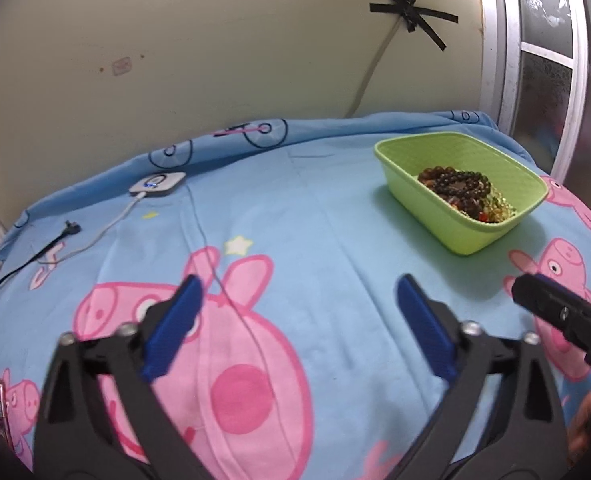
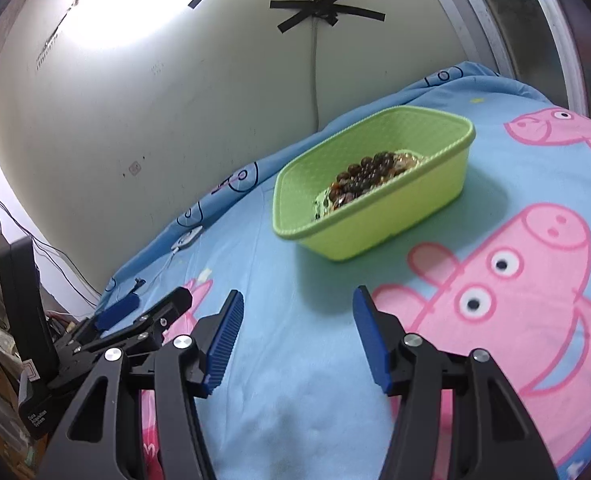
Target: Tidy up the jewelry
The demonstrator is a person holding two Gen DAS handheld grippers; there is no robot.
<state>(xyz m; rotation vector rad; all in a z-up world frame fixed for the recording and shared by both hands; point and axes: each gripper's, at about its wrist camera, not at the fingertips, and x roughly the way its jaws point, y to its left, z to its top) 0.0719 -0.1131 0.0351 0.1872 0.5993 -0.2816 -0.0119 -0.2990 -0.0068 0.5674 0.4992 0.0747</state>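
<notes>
A light green plastic basket (image 1: 479, 232) stands on the blue cartoon-print bedsheet at the right. It holds a heap of jewelry (image 1: 459, 188), mostly dark brown bead strings with some yellow and red pieces. It also shows in the right wrist view (image 2: 391, 220) with the beads (image 2: 359, 184) inside. My left gripper (image 1: 297, 300) is open and empty, above the sheet to the left of the basket and nearer. My right gripper (image 2: 297, 312) is open and empty, in front of the basket. The right gripper's tip (image 1: 535, 296) shows at the right edge of the left wrist view.
A small white device (image 1: 157, 185) with a lit blue dot lies at the bed's far left with a white cable (image 1: 107, 224) and a black plug (image 1: 69, 227). A thin wire (image 1: 215, 276) crosses the sheet. The wall and a window frame (image 1: 535, 60) bound the bed.
</notes>
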